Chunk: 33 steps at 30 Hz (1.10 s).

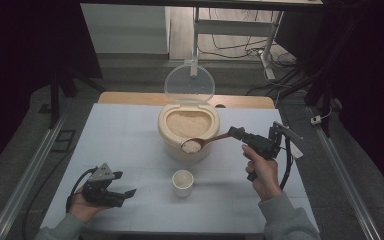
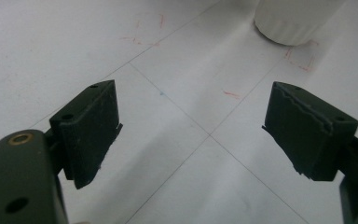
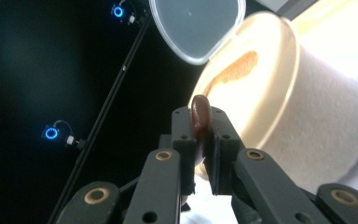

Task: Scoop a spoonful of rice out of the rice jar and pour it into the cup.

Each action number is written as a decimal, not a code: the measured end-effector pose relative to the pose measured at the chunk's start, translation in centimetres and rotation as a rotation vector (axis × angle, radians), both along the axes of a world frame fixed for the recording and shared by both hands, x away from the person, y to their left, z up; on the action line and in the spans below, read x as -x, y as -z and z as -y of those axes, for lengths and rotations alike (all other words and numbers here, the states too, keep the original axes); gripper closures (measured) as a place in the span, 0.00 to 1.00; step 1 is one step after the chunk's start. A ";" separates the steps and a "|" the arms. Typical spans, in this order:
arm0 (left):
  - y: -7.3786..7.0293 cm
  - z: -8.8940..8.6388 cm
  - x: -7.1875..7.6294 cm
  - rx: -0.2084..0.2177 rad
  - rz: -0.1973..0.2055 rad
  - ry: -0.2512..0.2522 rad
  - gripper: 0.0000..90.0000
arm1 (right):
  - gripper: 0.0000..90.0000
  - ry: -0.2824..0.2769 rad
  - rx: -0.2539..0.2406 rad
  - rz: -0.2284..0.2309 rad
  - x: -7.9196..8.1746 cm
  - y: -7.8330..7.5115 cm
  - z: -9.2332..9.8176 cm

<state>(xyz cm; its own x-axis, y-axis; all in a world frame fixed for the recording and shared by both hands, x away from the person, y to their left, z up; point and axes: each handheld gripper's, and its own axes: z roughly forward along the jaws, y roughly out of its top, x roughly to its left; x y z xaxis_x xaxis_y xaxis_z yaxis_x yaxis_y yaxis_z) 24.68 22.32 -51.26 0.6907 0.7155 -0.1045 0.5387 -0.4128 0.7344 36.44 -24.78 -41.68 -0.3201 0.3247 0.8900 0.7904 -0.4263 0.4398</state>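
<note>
A cream rice container (image 1: 188, 131) stands mid-table with its clear lid (image 1: 189, 83) flipped up at the back. My right gripper (image 1: 237, 133) is shut on the handle of a brown wooden spoon (image 1: 211, 140). The spoon's bowl carries a heap of white rice (image 1: 191, 146) over the container's front rim. In the right gripper view the jaws pinch the spoon handle (image 3: 200, 116) beside the container (image 3: 303, 112). A small white cup (image 1: 183, 182) sits in front of the container. My left gripper (image 1: 122, 185) rests open at the table's near left, its jaws wide apart over bare table, with the cup (image 2: 291, 18) beyond.
The pale table (image 1: 130, 145) has faint red marks and thin grid lines. Aluminium rails (image 1: 27, 175) run along both sides. A table frame and cables (image 1: 240, 47) lie on the floor beyond the far edge.
</note>
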 end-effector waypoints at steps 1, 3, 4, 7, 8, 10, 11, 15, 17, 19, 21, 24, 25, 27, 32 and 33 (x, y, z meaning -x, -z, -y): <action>0.0 0.0 0.0 0.000 0.000 0.000 0.19 | 0.93 -0.008 0.006 -0.004 0.2 0.2 0.0; 0.0 0.1 0.0 -0.001 0.001 0.000 0.19 | 0.93 -0.020 0.012 -0.009 0.4 0.6 0.0; 0.0 0.1 0.0 -0.002 0.000 0.001 0.19 | 0.93 -0.023 0.017 -0.012 0.6 0.8 -0.1; 0.0 0.1 0.0 -0.003 0.000 0.003 0.19 | 0.93 -0.036 0.027 -0.027 0.9 1.7 -0.3; 0.0 0.1 0.0 -0.003 -0.002 0.004 0.19 | 0.93 -0.042 0.029 -0.030 1.0 2.0 -0.3; 0.0 0.1 0.0 -0.004 -0.001 0.006 0.19 | 0.93 -0.055 0.038 -0.038 1.1 2.5 -0.4; 0.0 0.1 0.0 -0.004 -0.001 0.005 0.19 | 0.93 -0.059 0.047 -0.037 1.2 2.7 -0.5; 0.0 0.1 0.0 -0.004 -0.001 0.006 0.19 | 0.93 -0.068 0.091 -0.023 1.5 3.1 -0.8; 0.1 0.1 0.0 -0.005 -0.001 0.007 0.19 | 0.93 -0.072 0.122 -0.012 1.5 3.2 -1.0; 0.1 0.1 0.0 -0.005 -0.002 0.007 0.19 | 0.93 -0.076 0.147 -0.004 1.5 3.2 -1.1; 0.1 0.1 0.0 -0.005 -0.003 0.006 0.19 | 0.93 -0.079 0.163 0.003 1.6 3.1 -1.3; 0.1 0.1 -0.1 -0.007 -0.004 0.005 0.19 | 0.93 -0.081 0.199 0.018 1.6 3.1 -1.6; 0.1 0.0 -0.1 -0.007 -0.004 0.006 0.19 | 0.93 -0.083 0.209 0.020 1.6 3.1 -1.7; 0.1 0.0 -0.1 -0.008 -0.004 0.006 0.19 | 0.93 -0.084 0.221 0.029 1.6 3.0 -1.9; 0.2 0.0 -0.1 -0.008 -0.004 0.005 0.19 | 0.93 -0.081 0.266 0.076 1.9 2.6 -2.3; 0.2 0.0 -0.1 -0.009 -0.005 0.005 0.20 | 0.93 -0.080 0.276 0.087 2.0 2.4 -2.4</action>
<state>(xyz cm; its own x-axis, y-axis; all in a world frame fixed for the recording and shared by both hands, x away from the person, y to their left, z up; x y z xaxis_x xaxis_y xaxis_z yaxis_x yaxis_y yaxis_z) 24.76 22.27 -51.44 0.6940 0.7128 -0.1015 0.5398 -0.4218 0.7285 34.48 -22.43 -44.11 -0.4255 0.5214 0.7397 0.7708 -0.2195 0.5980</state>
